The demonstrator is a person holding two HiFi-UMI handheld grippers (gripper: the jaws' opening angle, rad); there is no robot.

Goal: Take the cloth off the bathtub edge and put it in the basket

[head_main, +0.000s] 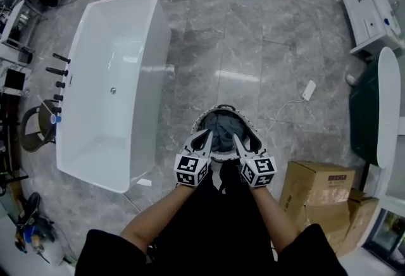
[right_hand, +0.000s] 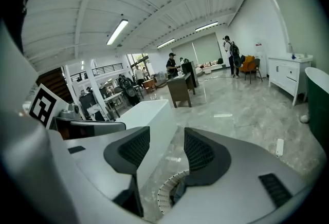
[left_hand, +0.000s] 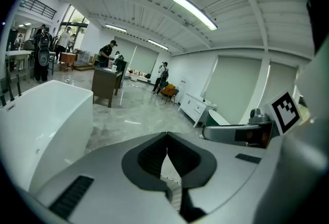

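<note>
Marble floor point(head_main: 209, 47): cloth point(head_main: 221, 128) lies in the basket point(head_main: 226, 107) between closed left tool point(head_main: 206, 137) and open right tool point(head_main: 236, 140).

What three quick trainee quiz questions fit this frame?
1. True or false: the cloth lies in the basket.
2. Which one is open? A: left gripper. B: right gripper.
3. Fill in: the bathtub stands on the person's ____ side.
Key: 1 true; 2 B; 3 left.
</note>
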